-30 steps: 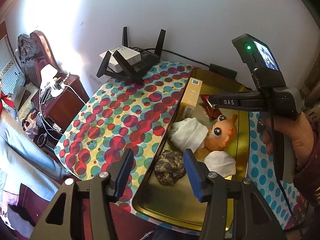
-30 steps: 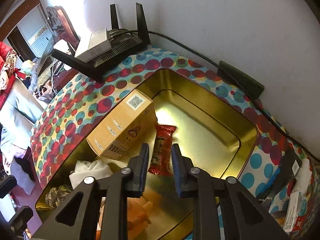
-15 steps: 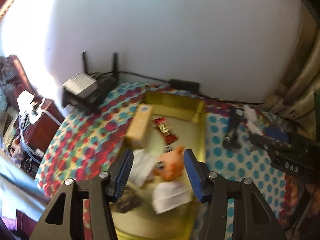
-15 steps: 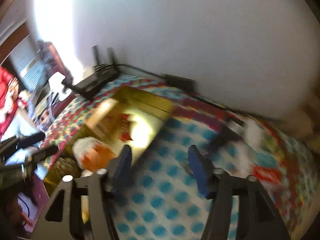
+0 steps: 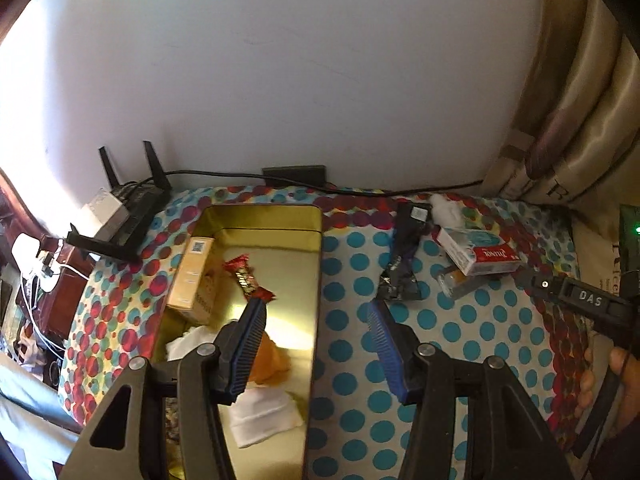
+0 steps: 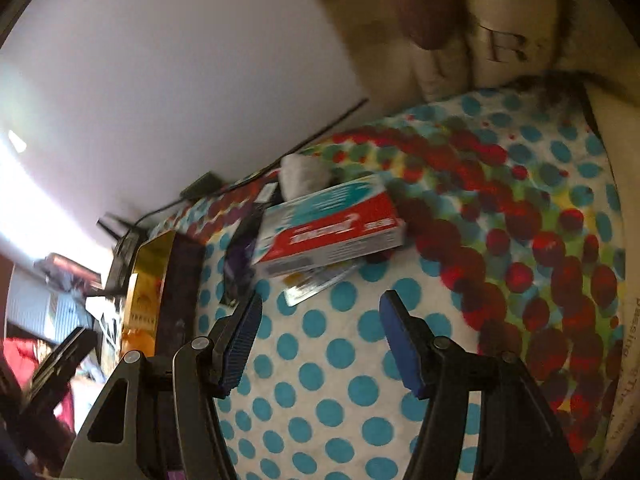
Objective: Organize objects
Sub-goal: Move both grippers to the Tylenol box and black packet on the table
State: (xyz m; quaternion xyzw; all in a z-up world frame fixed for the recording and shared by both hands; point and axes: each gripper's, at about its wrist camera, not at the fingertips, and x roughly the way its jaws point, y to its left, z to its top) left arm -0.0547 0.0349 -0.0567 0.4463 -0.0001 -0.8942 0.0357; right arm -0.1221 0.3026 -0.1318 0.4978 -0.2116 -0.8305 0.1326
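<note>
The left claw hangs released and empty, straddling the right rim of the gold tray: one finger over the tray interior, the other over the bare dotted cloth of the tabletop. Inside the tray, against the left wall, lies a tan box; just right of it a red snack wrapper; nearer, an orange toy and white cloth pieces, partly hidden by the finger. The tray's far right portion is bare metal. Right of the tray runs a strip of open cloth, then a black packet; further right, a red-and-white carton rests on a silvery blister strip. The right claw is also spread and empty, its jaws over unoccupied cloth just near of that carton, which overhangs the strip. A router sits at the far left corner; a cable follows the far edge along the wall. Curtain fabric borders the far right.
</note>
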